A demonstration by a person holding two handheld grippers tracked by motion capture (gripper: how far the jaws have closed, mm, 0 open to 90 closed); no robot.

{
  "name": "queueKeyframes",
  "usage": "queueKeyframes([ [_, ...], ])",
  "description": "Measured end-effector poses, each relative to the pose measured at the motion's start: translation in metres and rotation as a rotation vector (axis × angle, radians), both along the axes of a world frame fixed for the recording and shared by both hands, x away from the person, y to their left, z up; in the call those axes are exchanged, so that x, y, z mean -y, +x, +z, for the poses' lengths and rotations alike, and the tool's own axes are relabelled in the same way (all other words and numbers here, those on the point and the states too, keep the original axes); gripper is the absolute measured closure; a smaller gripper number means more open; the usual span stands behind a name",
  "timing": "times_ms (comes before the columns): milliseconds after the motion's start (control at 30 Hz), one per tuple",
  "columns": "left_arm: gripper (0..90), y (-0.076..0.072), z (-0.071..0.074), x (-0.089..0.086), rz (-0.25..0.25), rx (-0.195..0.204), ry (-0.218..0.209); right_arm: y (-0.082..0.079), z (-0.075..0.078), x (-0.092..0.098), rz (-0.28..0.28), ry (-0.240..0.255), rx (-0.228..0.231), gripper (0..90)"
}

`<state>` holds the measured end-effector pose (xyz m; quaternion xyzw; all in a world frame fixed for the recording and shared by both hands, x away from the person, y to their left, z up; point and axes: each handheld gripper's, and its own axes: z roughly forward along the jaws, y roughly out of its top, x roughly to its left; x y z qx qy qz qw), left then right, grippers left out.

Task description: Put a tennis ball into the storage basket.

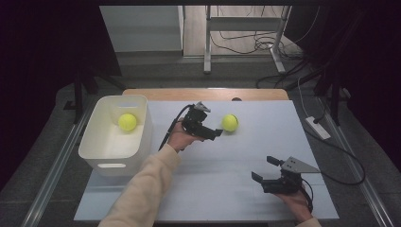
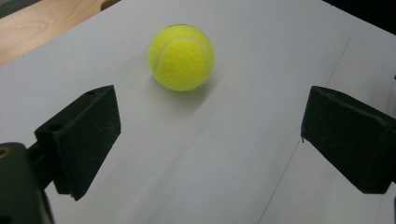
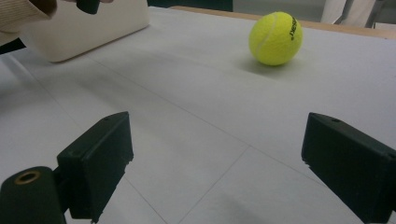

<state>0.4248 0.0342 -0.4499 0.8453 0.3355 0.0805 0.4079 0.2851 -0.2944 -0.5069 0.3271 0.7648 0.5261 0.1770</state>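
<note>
Right gripper (image 1: 265, 169) near-right on the white sheet (image 1: 246, 151), jaws apart, empty. Left gripper (image 1: 218, 133) farther in, mid-table, jaws wide apart, nothing between them. Tennis ball (image 1: 230, 123) sits on the sheet just beyond the left gripper, slightly right of it, not touching; bare sheet between ball and jaws. Far left: white bin (image 1: 105, 151) with a second ball (image 1: 127, 122) inside. Wooden table edge (image 1: 208, 93) shows past the sheet.

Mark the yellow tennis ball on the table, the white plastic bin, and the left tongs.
Yellow tennis ball on the table (image 1: 230, 123): high view, felt centre.
White plastic bin (image 1: 144, 137): high view, right rim.
Left tongs (image 1: 213, 135): high view, between tips.
</note>
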Motion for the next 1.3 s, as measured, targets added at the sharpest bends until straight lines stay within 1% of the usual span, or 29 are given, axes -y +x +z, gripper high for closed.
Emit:
queueKeyframes([
  [200, 5.8, 0.005, -0.002, 0.008, -0.012, 0.004, 0.008, 0.000, 0.000, 0.000, 0.001, 0.000, -0.002, 8.9],
  [433, 5.8, 0.009, -0.003, 0.015, -0.017, 0.003, 0.008, -0.001, 0.000, 0.000, 0.001, 0.001, -0.005, 8.9],
  [833, 6.2, 0.016, -0.004, 0.023, -0.023, 0.008, 0.005, -0.001, 0.000, 0.000, 0.002, 0.002, -0.007, 8.9],
  [1033, 6.2, 0.020, -0.006, 0.028, -0.022, 0.001, 0.009, -0.001, 0.000, 0.000, 0.004, 0.002, -0.011, 8.9],
  [1300, 6.2, 0.024, -0.006, 0.030, -0.022, 0.003, 0.008, -0.001, 0.000, 0.000, 0.003, 0.000, -0.010, 8.9],
])
